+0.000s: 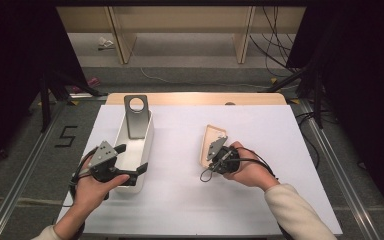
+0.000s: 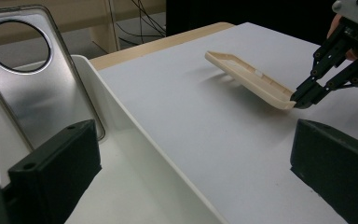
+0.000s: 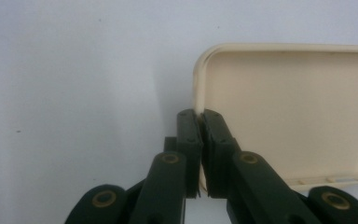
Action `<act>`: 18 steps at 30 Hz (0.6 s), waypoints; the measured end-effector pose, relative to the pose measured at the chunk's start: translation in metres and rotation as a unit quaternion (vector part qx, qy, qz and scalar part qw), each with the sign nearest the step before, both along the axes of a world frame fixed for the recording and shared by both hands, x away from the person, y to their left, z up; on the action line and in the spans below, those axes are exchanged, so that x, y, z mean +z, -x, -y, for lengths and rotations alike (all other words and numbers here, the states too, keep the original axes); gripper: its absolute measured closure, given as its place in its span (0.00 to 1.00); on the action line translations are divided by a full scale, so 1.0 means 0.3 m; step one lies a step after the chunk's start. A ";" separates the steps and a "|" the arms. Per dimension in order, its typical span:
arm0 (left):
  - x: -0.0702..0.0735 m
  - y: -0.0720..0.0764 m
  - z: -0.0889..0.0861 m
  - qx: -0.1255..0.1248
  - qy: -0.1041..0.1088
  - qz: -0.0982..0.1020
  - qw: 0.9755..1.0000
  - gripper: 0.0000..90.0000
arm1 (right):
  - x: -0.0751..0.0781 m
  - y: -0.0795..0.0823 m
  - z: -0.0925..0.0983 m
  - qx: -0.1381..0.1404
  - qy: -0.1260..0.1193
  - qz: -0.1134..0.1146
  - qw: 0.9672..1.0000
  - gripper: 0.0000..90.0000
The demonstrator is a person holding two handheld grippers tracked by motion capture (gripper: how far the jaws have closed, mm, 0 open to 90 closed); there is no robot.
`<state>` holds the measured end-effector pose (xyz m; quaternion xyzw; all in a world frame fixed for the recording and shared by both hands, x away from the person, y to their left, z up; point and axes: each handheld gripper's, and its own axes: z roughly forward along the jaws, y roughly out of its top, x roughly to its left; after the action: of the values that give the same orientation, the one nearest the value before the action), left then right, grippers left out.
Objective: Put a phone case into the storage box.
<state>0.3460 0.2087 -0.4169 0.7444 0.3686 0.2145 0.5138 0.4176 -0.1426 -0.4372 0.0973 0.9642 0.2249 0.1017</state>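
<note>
Cream phone case (image 2: 249,78) pinched at one corner and tilted up off the white table (image 1: 190,200).

Right gripper (image 3: 200,116) closed tight on the case's rim, open side of the case facing its camera; seemingly lifted clear of the surface, though hard to be sure. Left gripper (image 1: 132,160) spread wide and empty, one jaw over the white bin (image 1: 147,145), the other outside it. Grey metal plate (image 2: 32,79) with round hole leaning inside the bin's far end.
</note>
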 end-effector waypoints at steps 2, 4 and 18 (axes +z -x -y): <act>0.000 0.000 0.000 0.000 0.000 0.000 1.000 0.01 | 0.005 0.002 0.006 -0.004 -0.009 0.000 1.000 0.97; 0.000 0.000 -0.001 0.000 0.000 0.000 1.000 0.01 | 0.008 0.003 0.009 -0.004 -0.017 0.003 1.000 0.97; 0.000 0.000 -0.001 0.001 0.000 0.000 1.000 0.01 | 0.045 0.039 0.038 0.000 -0.082 0.011 0.997 0.97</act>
<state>0.3461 0.2090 -0.4169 0.7441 0.3694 0.2150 0.5135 0.4058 -0.1540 -0.4239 0.1032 0.9411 0.3047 0.1040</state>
